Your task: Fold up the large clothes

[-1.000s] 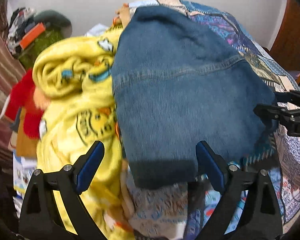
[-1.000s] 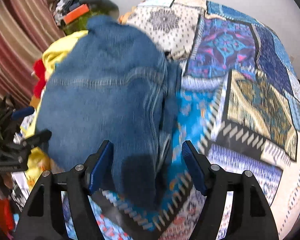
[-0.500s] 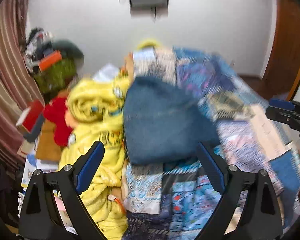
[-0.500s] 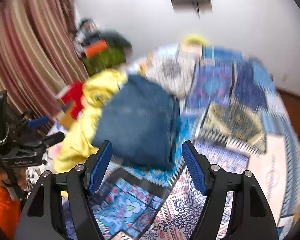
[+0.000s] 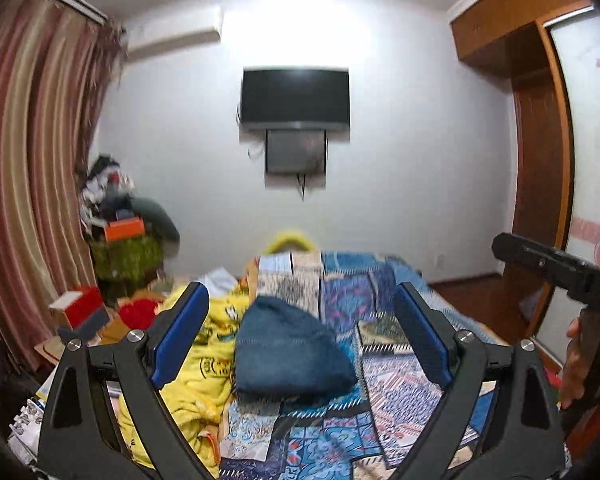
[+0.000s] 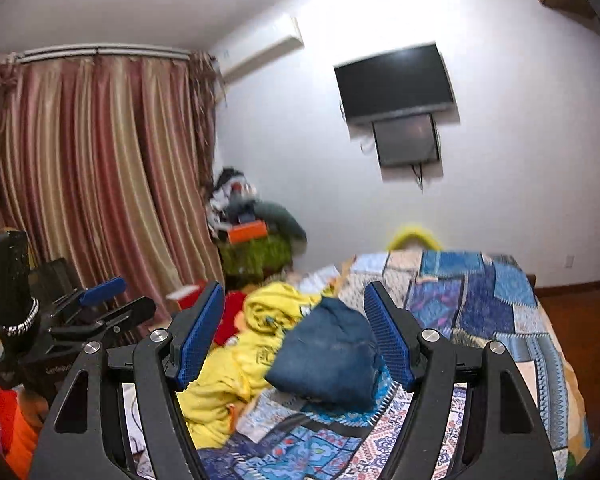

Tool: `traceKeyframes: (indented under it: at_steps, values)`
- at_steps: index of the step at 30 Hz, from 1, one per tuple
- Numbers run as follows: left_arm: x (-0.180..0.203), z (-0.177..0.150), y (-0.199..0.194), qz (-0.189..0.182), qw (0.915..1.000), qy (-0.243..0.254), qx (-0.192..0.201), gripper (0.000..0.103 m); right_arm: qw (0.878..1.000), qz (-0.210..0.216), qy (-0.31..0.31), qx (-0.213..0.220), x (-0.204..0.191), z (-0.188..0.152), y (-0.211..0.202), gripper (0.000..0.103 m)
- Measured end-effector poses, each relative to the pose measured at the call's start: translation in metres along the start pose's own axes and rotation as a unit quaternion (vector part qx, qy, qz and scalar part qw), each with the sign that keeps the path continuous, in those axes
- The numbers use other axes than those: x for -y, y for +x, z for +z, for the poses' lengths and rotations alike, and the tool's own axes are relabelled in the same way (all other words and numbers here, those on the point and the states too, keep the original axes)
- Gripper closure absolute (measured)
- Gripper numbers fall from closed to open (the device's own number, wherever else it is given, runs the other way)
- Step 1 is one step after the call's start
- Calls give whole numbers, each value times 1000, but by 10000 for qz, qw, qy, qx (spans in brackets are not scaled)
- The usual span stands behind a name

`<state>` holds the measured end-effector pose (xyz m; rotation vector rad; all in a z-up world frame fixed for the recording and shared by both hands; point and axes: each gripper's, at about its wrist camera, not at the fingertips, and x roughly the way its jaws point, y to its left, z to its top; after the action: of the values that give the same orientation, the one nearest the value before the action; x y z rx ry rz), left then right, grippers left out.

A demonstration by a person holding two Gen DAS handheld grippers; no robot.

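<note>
A folded blue denim garment (image 5: 288, 356) lies on the patchwork bedspread (image 5: 384, 384), also in the right wrist view (image 6: 328, 360). A crumpled yellow printed garment (image 5: 204, 364) lies against its left side, seen too in the right wrist view (image 6: 236, 368). My left gripper (image 5: 300, 340) is open and empty, held back and above the bed. My right gripper (image 6: 296, 340) is open and empty, also well back from the denim. Each gripper shows at the edge of the other's view: the right (image 5: 556, 272) and the left (image 6: 100, 300).
Striped curtains (image 6: 100, 168) hang on the left. A cluttered pile with an orange box (image 5: 124, 230) stands in the corner. A red box (image 5: 80, 308) and a red soft item (image 5: 140, 314) lie beside the bed. A TV (image 5: 296, 96) hangs on the wall; a wooden wardrobe (image 5: 540, 160) stands right.
Both grippers have pulled back and tilted up from close over the denim, so the wall and TV now show. The denim stays folded on the bed.
</note>
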<state>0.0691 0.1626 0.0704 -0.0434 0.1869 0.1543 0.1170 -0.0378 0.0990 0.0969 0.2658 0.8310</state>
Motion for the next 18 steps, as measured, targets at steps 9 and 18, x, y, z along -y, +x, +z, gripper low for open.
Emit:
traceKeyframes:
  at_steps: [9, 18]
  values:
    - [14, -11, -53, 231, 9976, -267, 590, 8, 9993, -295, 20, 235, -19, -21, -23, 32]
    - [20, -17, -63, 314, 9976, -199, 592, 0, 9964, -764, -210, 318, -20, -21, -22, 0]
